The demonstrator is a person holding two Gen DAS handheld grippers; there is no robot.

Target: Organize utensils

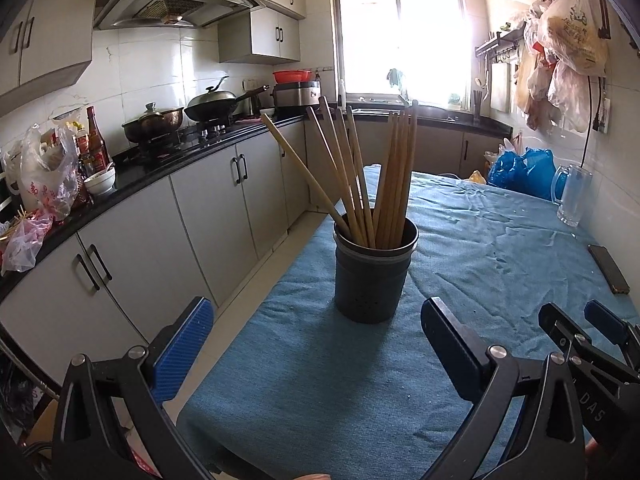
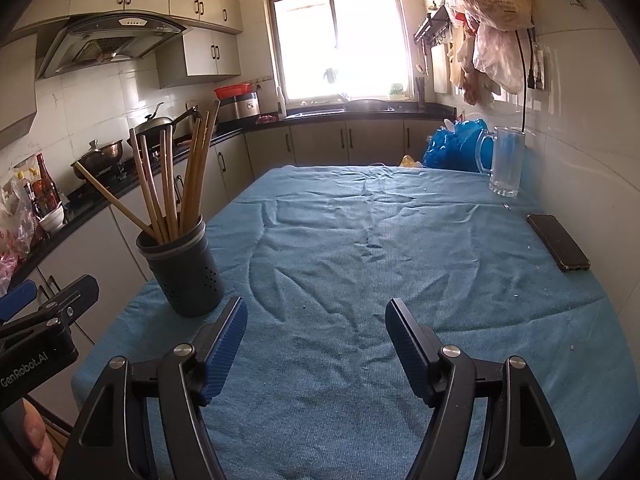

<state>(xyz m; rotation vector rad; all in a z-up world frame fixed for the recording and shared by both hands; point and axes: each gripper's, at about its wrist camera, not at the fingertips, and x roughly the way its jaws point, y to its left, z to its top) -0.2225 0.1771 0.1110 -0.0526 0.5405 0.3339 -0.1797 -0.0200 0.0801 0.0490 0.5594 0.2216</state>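
Observation:
A dark perforated utensil holder (image 1: 374, 270) (image 2: 182, 270) stands upright near the left edge of the blue cloth-covered table (image 1: 480, 248) (image 2: 360, 248). Several wooden chopsticks (image 1: 360, 176) (image 2: 176, 184) stand in it, fanned out. My left gripper (image 1: 316, 320) is open, low in front of the holder, with nothing between its blue pads. My right gripper (image 2: 314, 320) is open too, over bare cloth to the right of the holder, and empty. In the left wrist view the right gripper's (image 1: 576, 324) fingers show at the lower right.
A black phone (image 2: 558, 242) (image 1: 608, 270) lies near the table's right edge by the wall. A glass mug (image 2: 504, 160) (image 1: 570, 194) and a blue plastic bag (image 2: 456, 146) stand at the far right. The counter (image 1: 168, 160) with pots runs along the left.

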